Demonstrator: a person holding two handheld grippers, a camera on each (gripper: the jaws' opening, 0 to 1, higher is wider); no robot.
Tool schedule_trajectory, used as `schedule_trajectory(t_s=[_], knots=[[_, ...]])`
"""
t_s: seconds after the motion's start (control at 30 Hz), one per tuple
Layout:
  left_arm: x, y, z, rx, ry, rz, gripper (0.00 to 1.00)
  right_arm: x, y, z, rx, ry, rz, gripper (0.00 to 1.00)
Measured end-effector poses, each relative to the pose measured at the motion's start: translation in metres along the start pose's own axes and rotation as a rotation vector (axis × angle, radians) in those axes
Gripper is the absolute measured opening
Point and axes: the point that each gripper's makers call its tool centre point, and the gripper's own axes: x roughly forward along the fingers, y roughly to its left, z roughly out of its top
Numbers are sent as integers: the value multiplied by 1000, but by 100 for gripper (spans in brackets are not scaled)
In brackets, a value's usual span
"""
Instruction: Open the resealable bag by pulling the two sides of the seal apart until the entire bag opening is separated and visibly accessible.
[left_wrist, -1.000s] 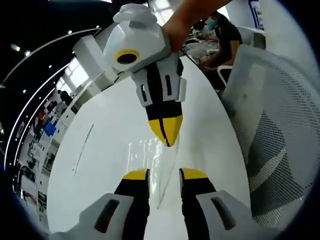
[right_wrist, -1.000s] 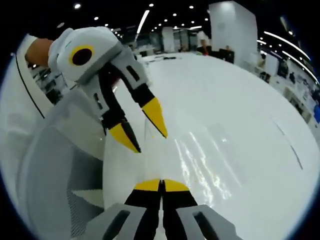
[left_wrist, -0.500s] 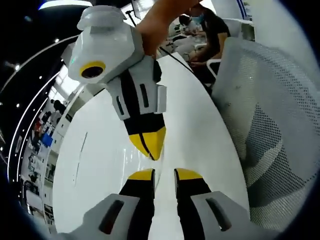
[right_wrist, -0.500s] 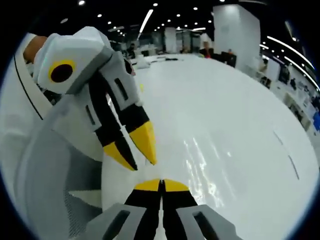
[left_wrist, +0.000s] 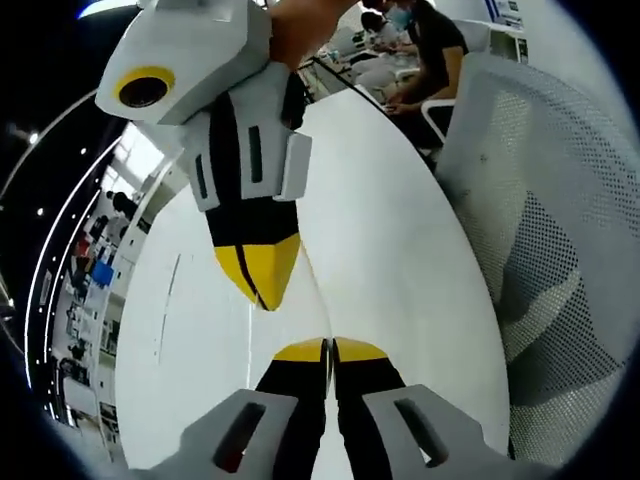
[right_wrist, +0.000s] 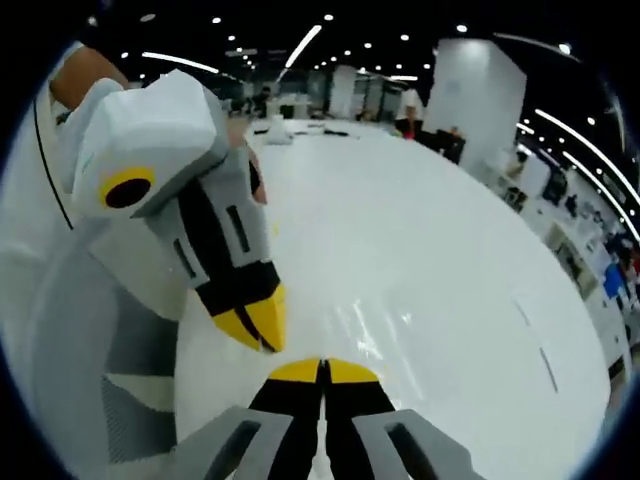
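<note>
A: Where does the bag lie against the broad white glossy table (left_wrist: 400, 250)?

B: The clear, thin plastic resealable bag (right_wrist: 375, 345) lies flat on it, showing mostly as streaks of glare. In the right gripper view it runs away from the jaws, its long axis roughly in line with them. Its near edge seems to sit right where the two sets of tips meet.

A: And the claws?

B: The left gripper (left_wrist: 329, 350), yellow-tipped with black and grey jaws, has its tips pressed together. The right gripper (right_wrist: 322, 370) is closed the same way. The tips face each other, almost touching; the left one is seen at (right_wrist: 258, 328), the right at (left_wrist: 260, 280).

A: Holding the seal?

B: Probably one side each, but the film between the tips is too faint to confirm. Neither is nearer; the pull would go straight apart, across the seal.
</note>
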Motion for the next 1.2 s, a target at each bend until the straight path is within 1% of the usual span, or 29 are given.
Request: schedule_trajectory(t_s=[0.07,0.17,0.23,0.3,0.37,0.43,0.6,0.7,0.77,0.8,0.9,0.97,1.07,1.13,1.2], knots=[[0,0,2,22,4,0,0,-2,-5,3,-15,-6,-29,0],[1,1,4,26,15,-5,0,-11,-23,11,-132,-23,-156,0],[1,2,4,20,18,-4,0,-15,-27,15,-123,-43,-190,0],[1,4,4,18,27,-5,0,-19,-32,20,-169,-54,-234,0],[1,7,6,7,27,1,0,-23,-33,25,-192,-70,-257,0],[1,10,6,-9,33,6,0,-28,-37,32,-236,-85,-294,0],[3,9,5,-7,41,-1,0,-39,-47,43,-239,-110,-361,0],[5,10,5,-12,43,0,0,-41,-50,45,-226,-113,-370,0],[6,10,6,-38,43,-9,0,-42,-51,45,-231,-114,-380,0],[6,10,6,-39,41,-9,0,-42,-51,45,-229,-112,-381,0],[6,9,5,-24,48,-9,0,-42,-50,46,-230,-117,-381,0],[6,10,3,-28,51,-10,0,-41,-50,44,-231,-113,-381,0],[6,9,-3,-26,62,-13,0,-38,-49,41,-198,-110,-367,0],[6,10,-6,-2,74,-5,0,-36,-49,38,-197,-103,-365,0],[5,11,-7,4,80,1,0,-34,-47,36,-191,-101,-358,0]])
